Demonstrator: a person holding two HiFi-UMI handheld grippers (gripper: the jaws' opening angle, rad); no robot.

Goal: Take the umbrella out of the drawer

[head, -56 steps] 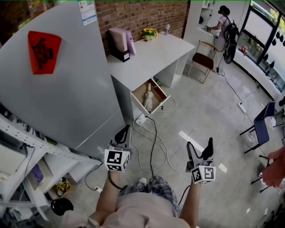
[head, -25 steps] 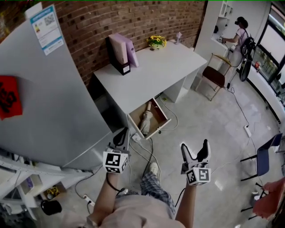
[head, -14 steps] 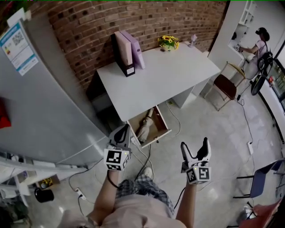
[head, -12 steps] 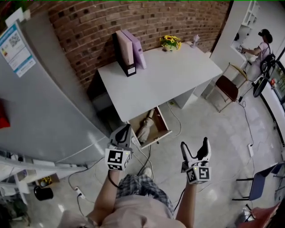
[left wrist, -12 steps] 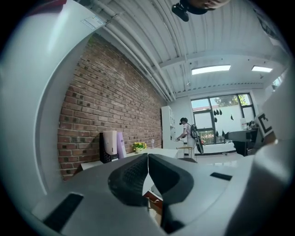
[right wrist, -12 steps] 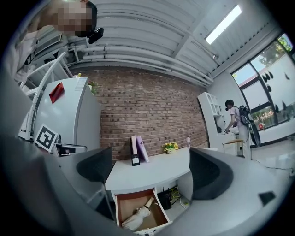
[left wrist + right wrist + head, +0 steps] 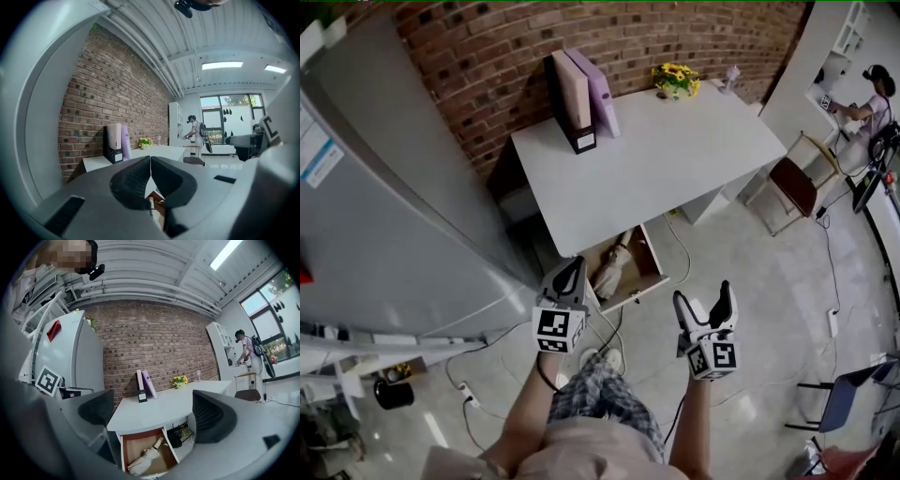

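Note:
A folded cream umbrella (image 7: 608, 272) with a wooden handle lies in the open drawer (image 7: 649, 277) under the white desk (image 7: 656, 159). The right gripper view shows the umbrella (image 7: 145, 459) slanting across the drawer (image 7: 130, 446). My left gripper (image 7: 571, 272) is shut with nothing in it, held in the air just left of the drawer. In the left gripper view its pads (image 7: 150, 174) meet. My right gripper (image 7: 705, 302) stands open and empty, right of the drawer and nearer to me.
A grey refrigerator (image 7: 394, 206) stands close on the left. Pink and purple file boxes (image 7: 581, 86) and yellow flowers (image 7: 675, 79) sit on the desk. Cables (image 7: 614, 333) trail on the floor by the drawer. A chair (image 7: 797, 183) and a person (image 7: 874, 103) are far right.
The desk and drawer have come nearer and more central in the head view. Both grippers have drawn closer to the drawer. Their jaws have not changed.

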